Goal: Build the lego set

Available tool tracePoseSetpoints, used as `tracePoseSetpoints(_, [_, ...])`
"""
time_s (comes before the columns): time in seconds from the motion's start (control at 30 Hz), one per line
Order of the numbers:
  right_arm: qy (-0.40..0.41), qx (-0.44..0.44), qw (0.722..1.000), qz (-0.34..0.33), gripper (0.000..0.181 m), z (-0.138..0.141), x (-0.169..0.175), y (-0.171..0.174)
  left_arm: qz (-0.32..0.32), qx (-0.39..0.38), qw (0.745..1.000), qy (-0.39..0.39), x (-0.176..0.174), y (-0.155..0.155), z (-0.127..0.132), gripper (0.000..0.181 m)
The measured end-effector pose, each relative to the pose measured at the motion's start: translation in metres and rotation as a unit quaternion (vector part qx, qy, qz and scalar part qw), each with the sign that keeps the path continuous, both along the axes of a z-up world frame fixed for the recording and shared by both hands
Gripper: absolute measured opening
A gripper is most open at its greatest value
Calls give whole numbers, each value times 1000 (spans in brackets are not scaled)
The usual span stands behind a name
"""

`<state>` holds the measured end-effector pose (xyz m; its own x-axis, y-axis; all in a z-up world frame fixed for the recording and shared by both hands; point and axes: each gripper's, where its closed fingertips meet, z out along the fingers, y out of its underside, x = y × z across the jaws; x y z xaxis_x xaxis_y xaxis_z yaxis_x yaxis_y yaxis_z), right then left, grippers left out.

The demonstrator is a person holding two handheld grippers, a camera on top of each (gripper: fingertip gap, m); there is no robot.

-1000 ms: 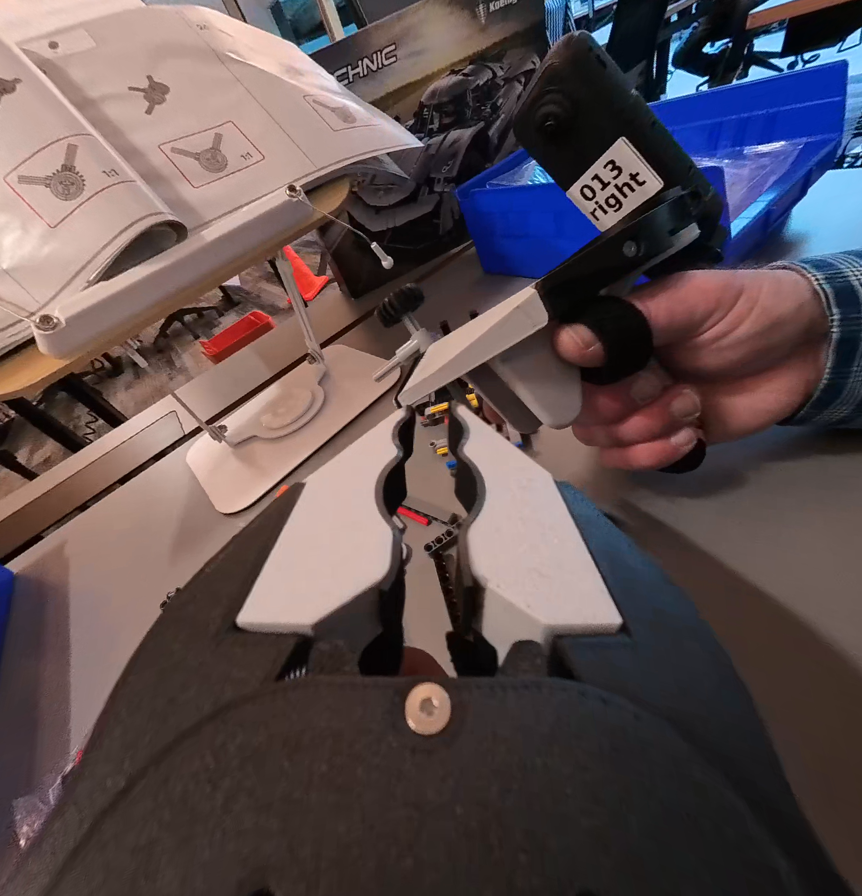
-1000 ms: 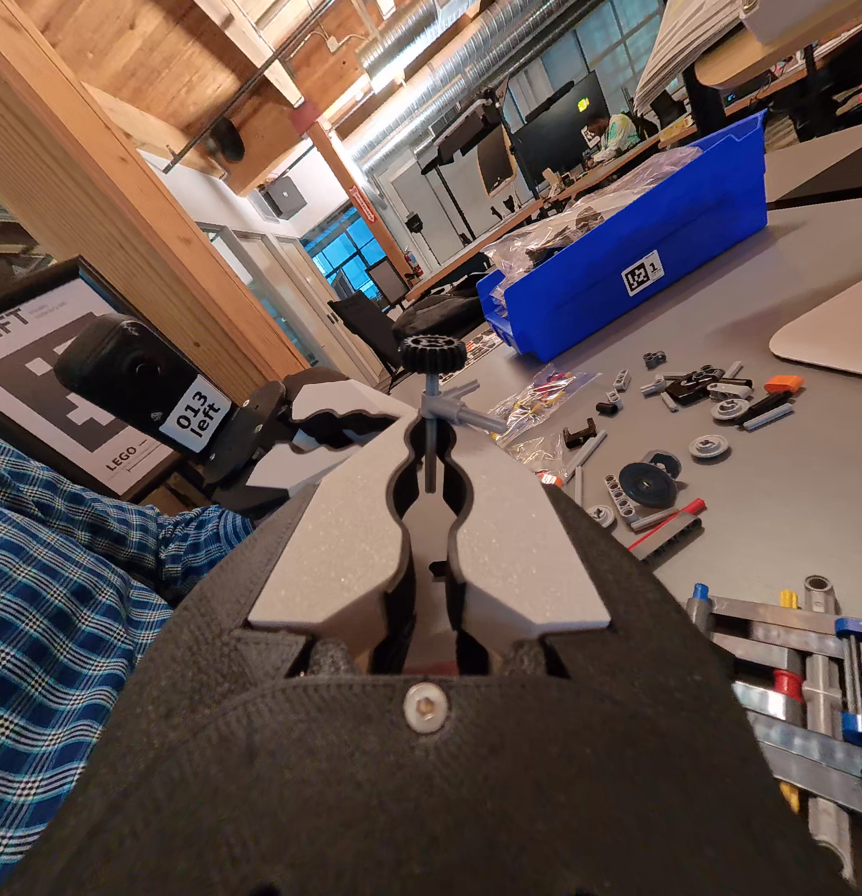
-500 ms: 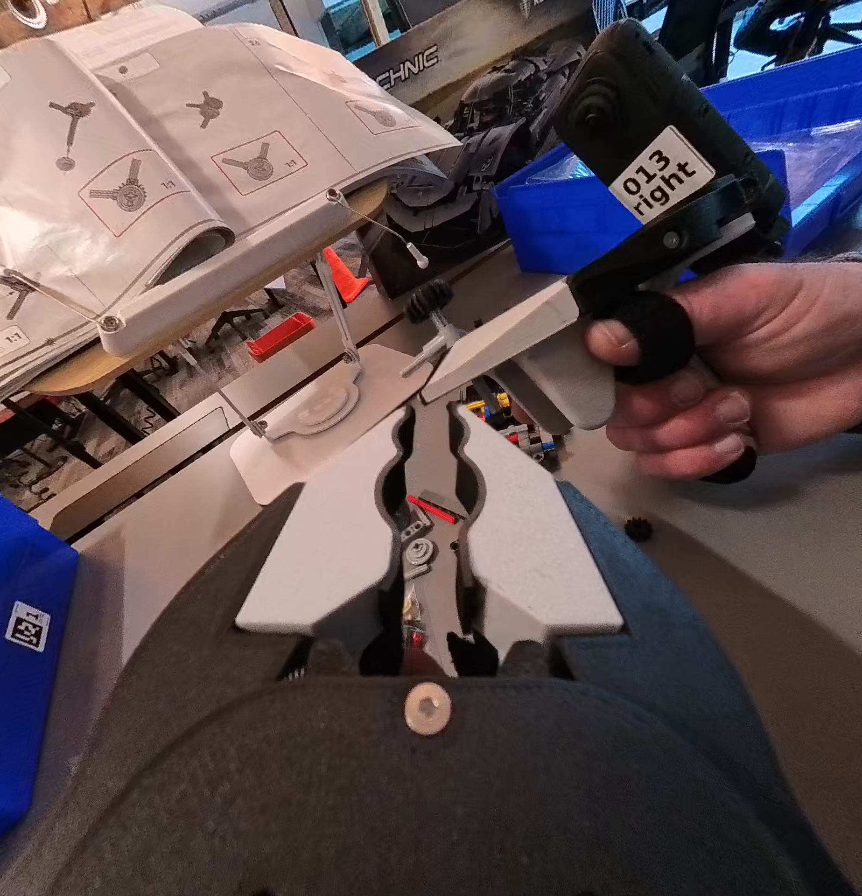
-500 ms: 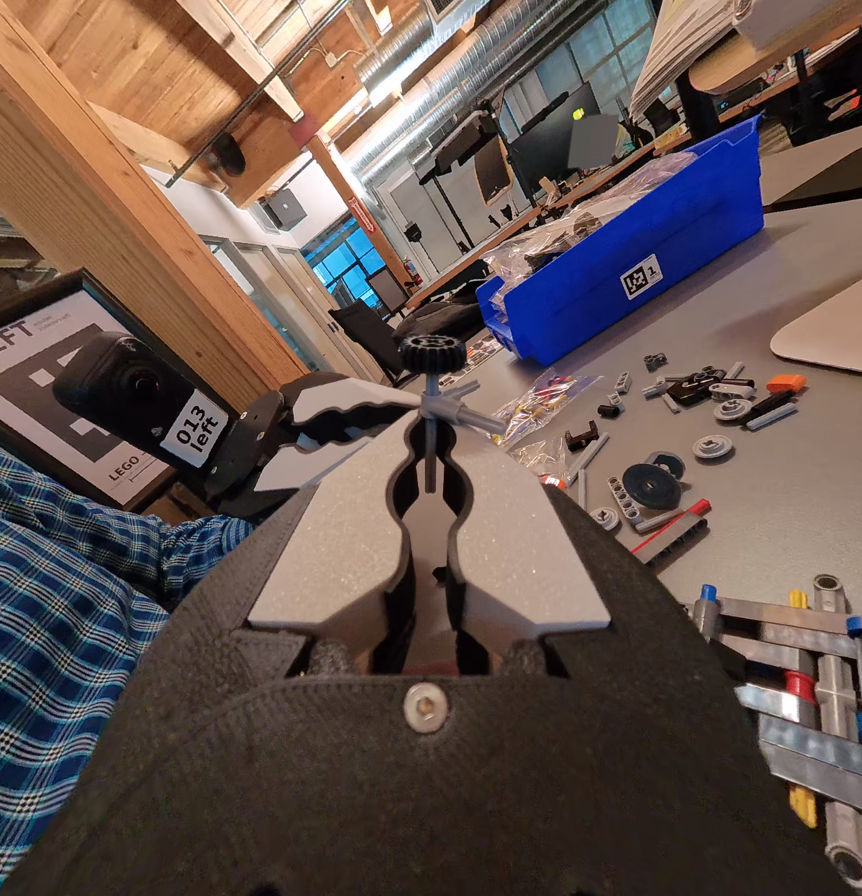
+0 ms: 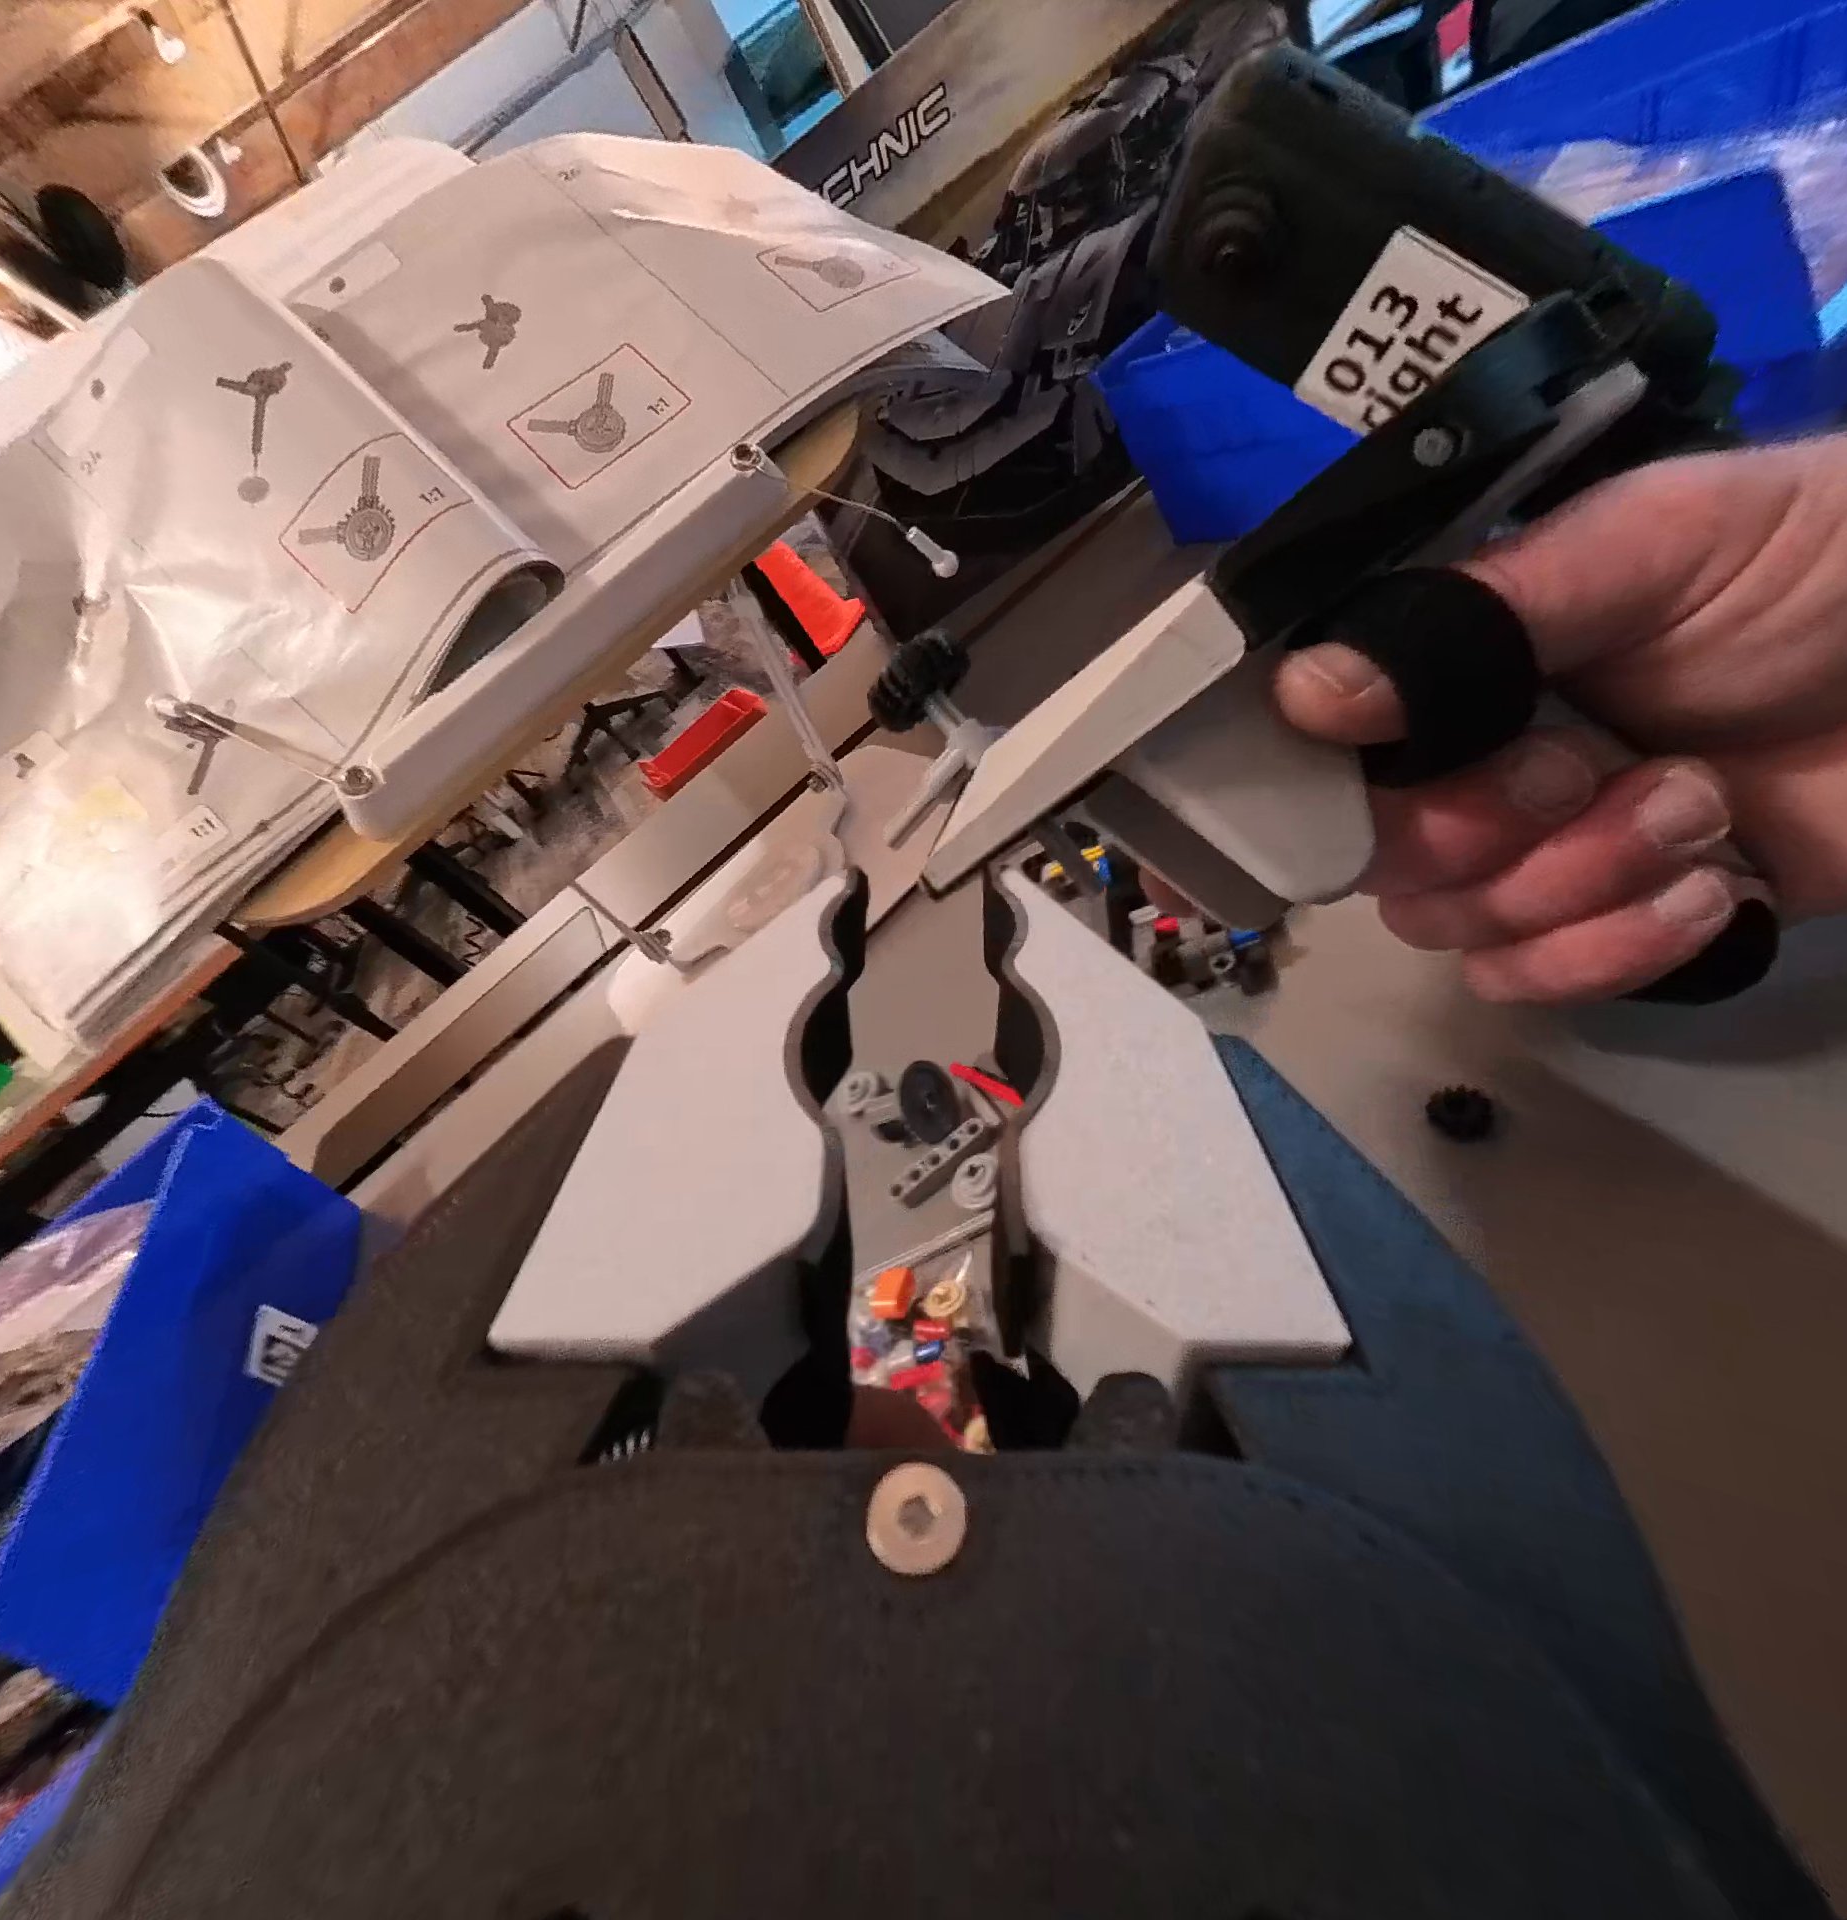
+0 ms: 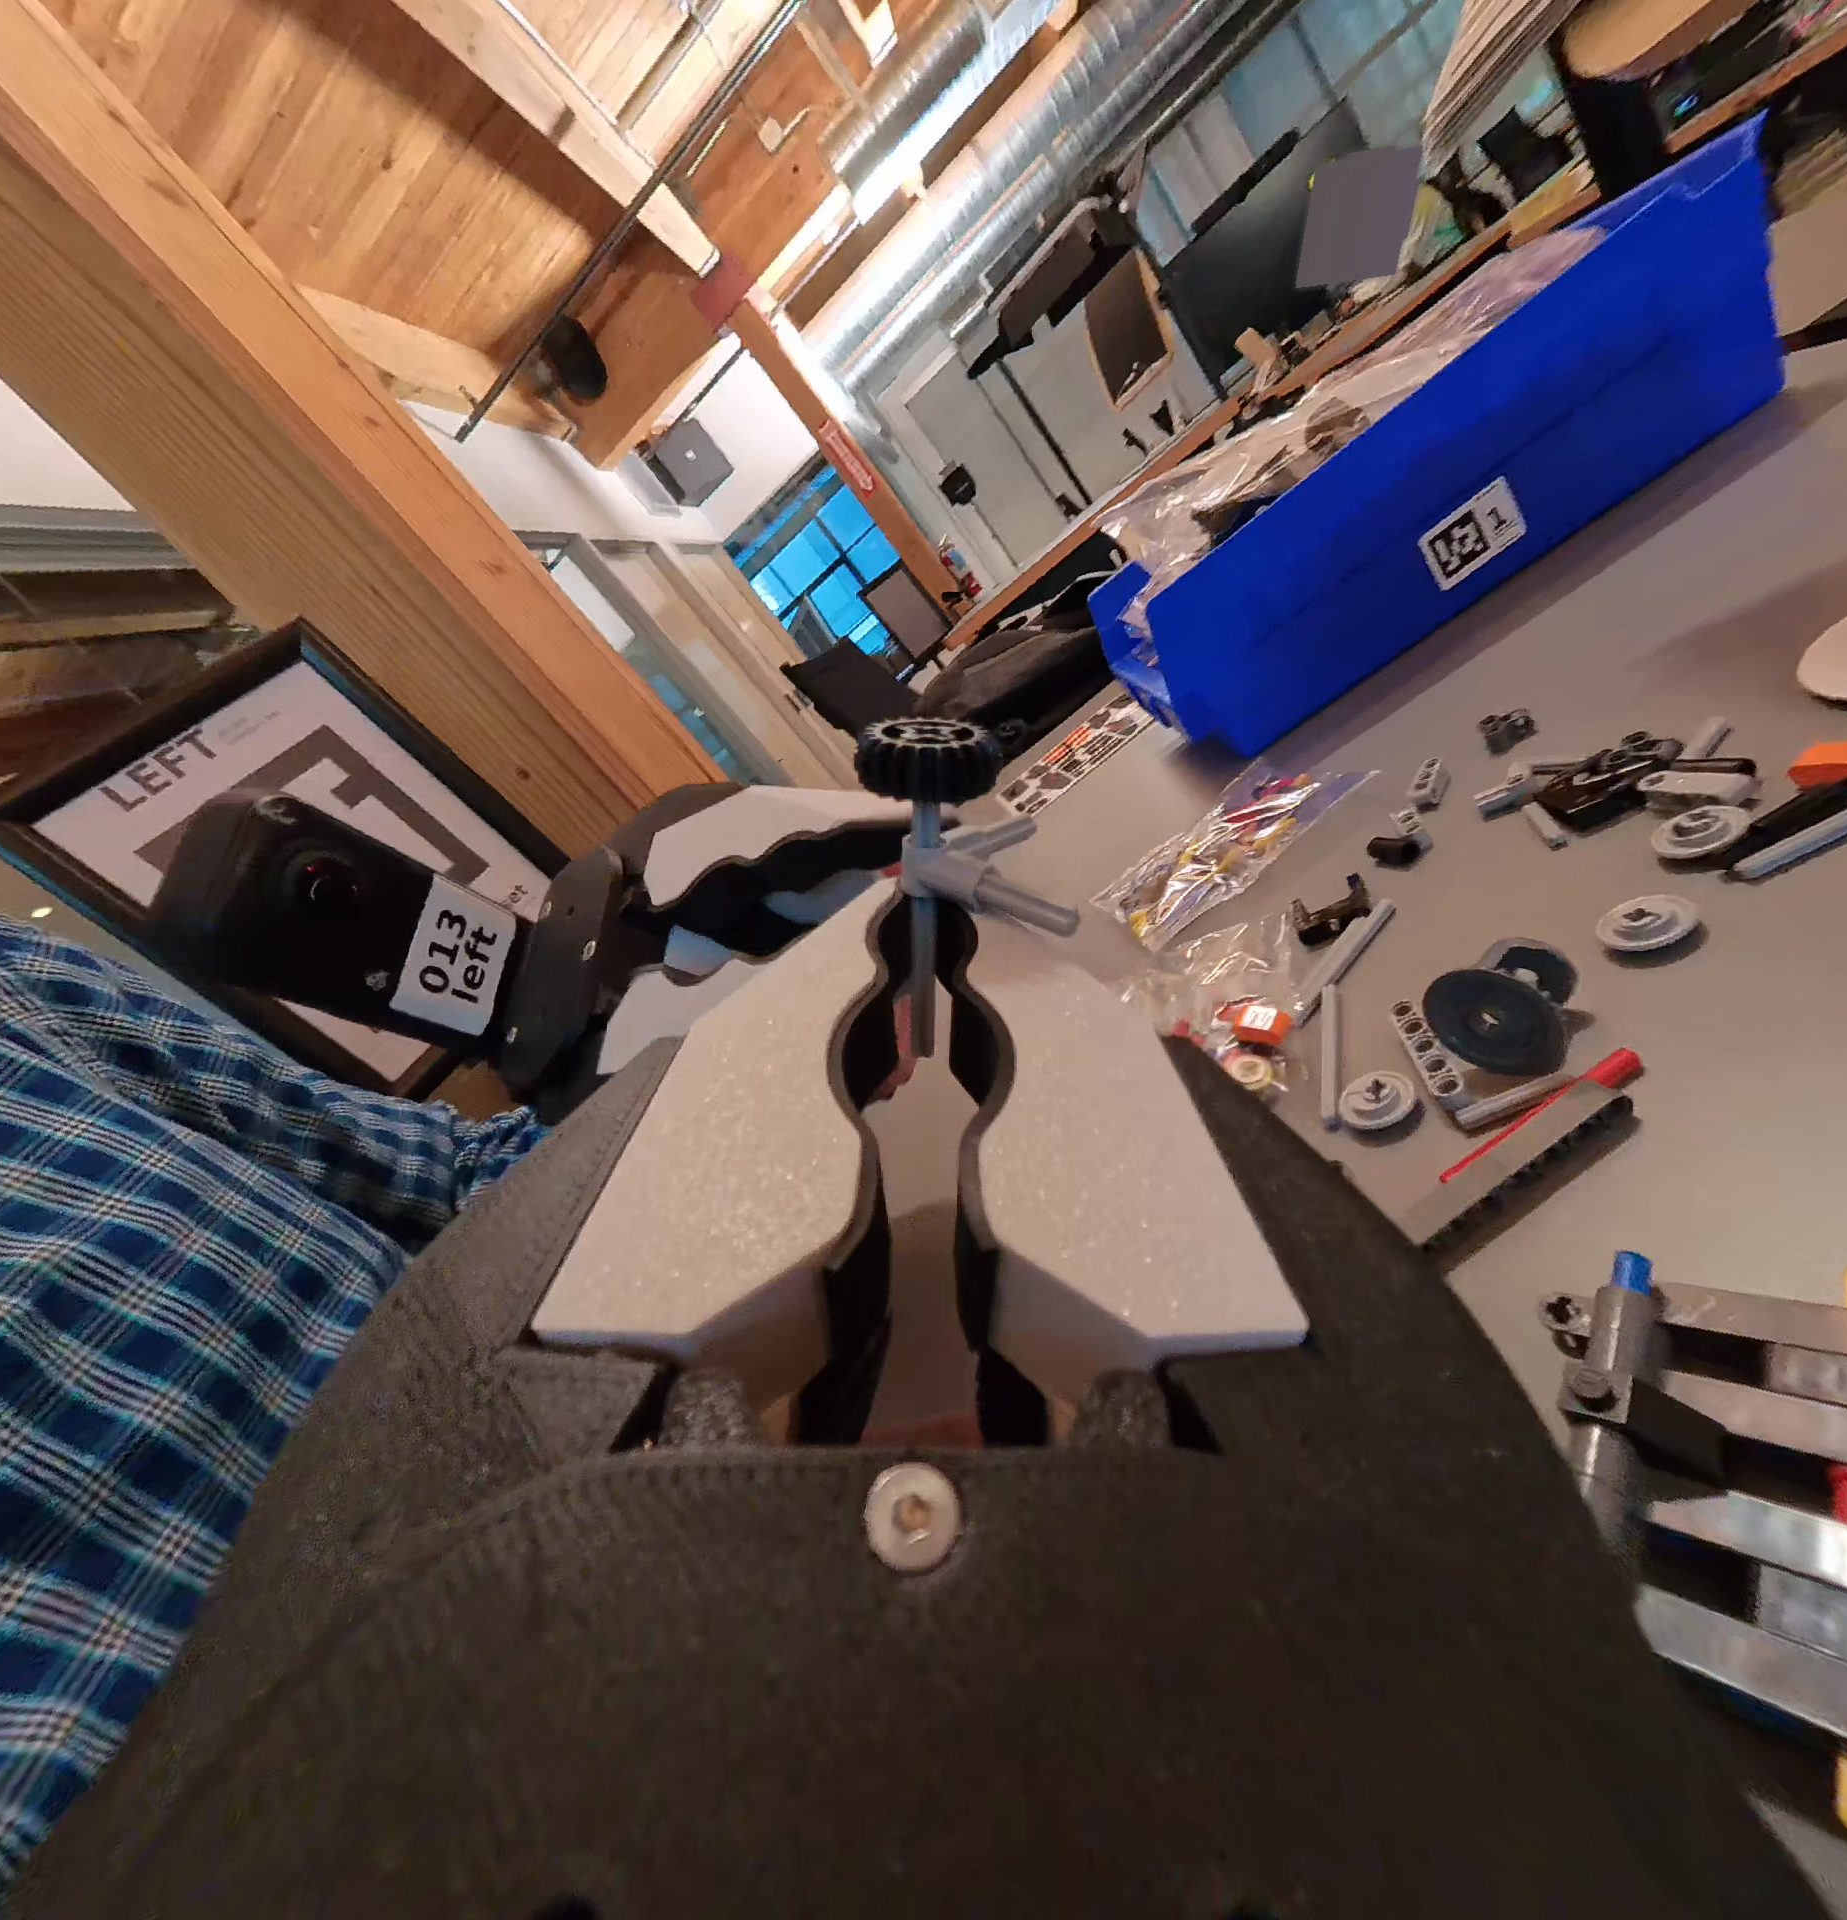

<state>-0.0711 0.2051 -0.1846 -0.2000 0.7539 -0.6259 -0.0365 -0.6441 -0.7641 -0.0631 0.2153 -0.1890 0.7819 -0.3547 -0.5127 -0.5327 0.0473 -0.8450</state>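
While the right gripper [image 6: 919, 935] pinches a grey axle assembly [image 6: 924, 894] topped by a black gear [image 6: 924, 758], the left gripper [image 5: 924, 940] hovers parted and empty above loose lego pieces [image 6: 1490, 1023]; beyond lie a parts bag [image 6: 1225, 842], a blue bin [image 6: 1470, 551] and an instruction booklet [image 5: 379, 395].

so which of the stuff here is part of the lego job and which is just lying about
Part of the job:
- gear-and-axle piece, gripped in the right tool
- left tool, open and empty
- loose parts on the table
- instruction booklet
- half-built frame

Lying about:
- blue bin of bags
- small parts bag
- black gear on the table
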Motion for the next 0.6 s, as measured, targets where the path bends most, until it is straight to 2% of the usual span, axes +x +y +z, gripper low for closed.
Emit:
tracePoseSetpoints(0.1, [9, -19, 1000, 2, 0, 3, 1, 1, -12, 2, 1000, 23, 0, -3, 2, 22])
tracePoseSetpoints(0.2, [16, -33, 999, -18, 0, 4, 2, 8, -24, -38, 999, -6, 5, -6, -4, 25])
tracePoseSetpoints(0.27, [34, -43, 998, -28, 1, 8, 4, 12, -36, -84, 994, -60, 12, -8, -11, 26])
tracePoseSetpoints(0.37, [48, -40, 998, -25, 1, 12, 5, 9, -58, -149, 970, -181, 24, -9, -14, 22])
tracePoseSetpoints(0.5, [56, -33, 998, -5, 0, 15, 2, -3, -85, -185, 937, -283, 30, -9, -12, 14])
tracePoseSetpoints(0.6, [60, -35, 998, 3, 1, 16, 1, -7, -106, -194, 917, -331, 31, -11, -8, 4])
